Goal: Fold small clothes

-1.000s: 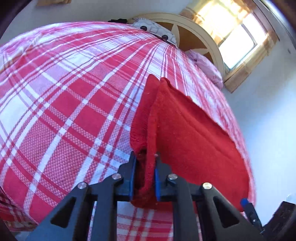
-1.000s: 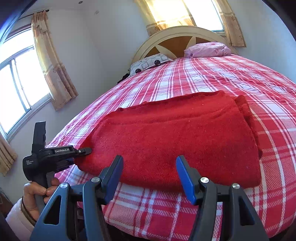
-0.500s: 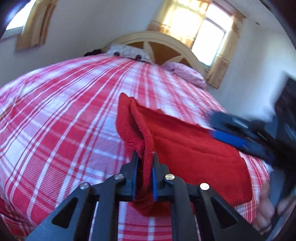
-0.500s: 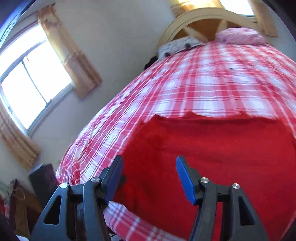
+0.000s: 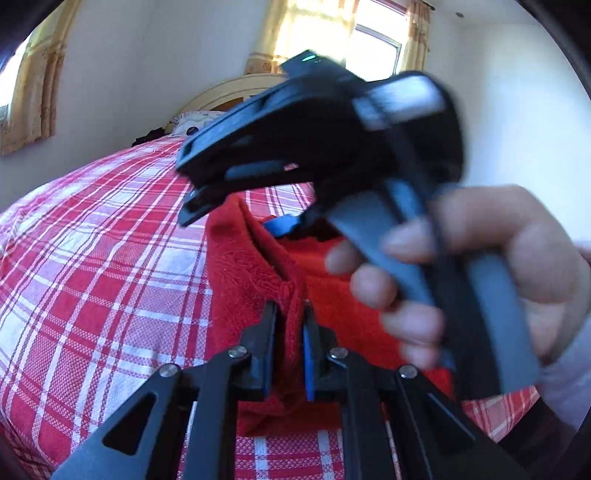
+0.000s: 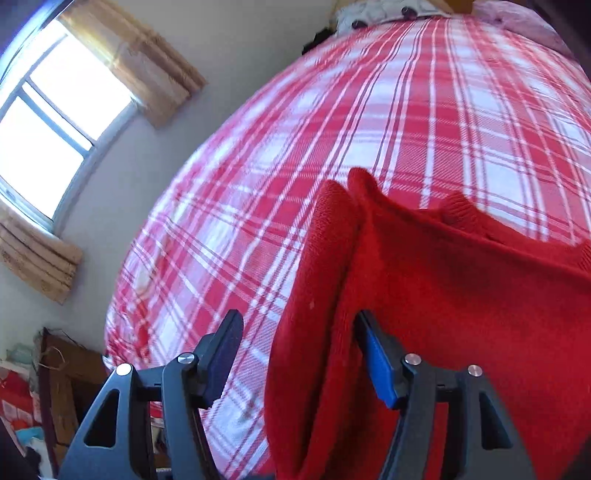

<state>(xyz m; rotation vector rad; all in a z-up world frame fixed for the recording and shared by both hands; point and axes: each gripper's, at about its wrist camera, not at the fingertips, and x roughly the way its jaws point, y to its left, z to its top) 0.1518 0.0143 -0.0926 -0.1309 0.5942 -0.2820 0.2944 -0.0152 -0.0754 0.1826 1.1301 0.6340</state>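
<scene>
Nearest the left claw (image 5: 290,347), its two fingers are pressed together on a raised fold of the red sweater (image 5: 255,273), which stands up between the pads and spills down below them onto the checked bedspread (image 5: 96,266). Just to the right of that claw and a little beyond it, a hand (image 5: 480,266) grips the handle of the right claw, which crosses the left wrist view as a blurred black shape above the sweater.

In the right wrist view the right claw (image 6: 299,354) is spread and opening. The sweater's (image 6: 461,295) folded left edge rises between its fingers, close against the blue right pad (image 6: 376,362) and apart from the dark left pad (image 6: 221,354); whether the right pad touches the cloth is hard to tell. The rest of the sweater lies flat to the right of that claw and beyond it.

Farther out the bedspread (image 6: 369,110) runs to the pillows (image 6: 380,11). To the claw's left a curtained window (image 6: 55,103) shows.
</scene>
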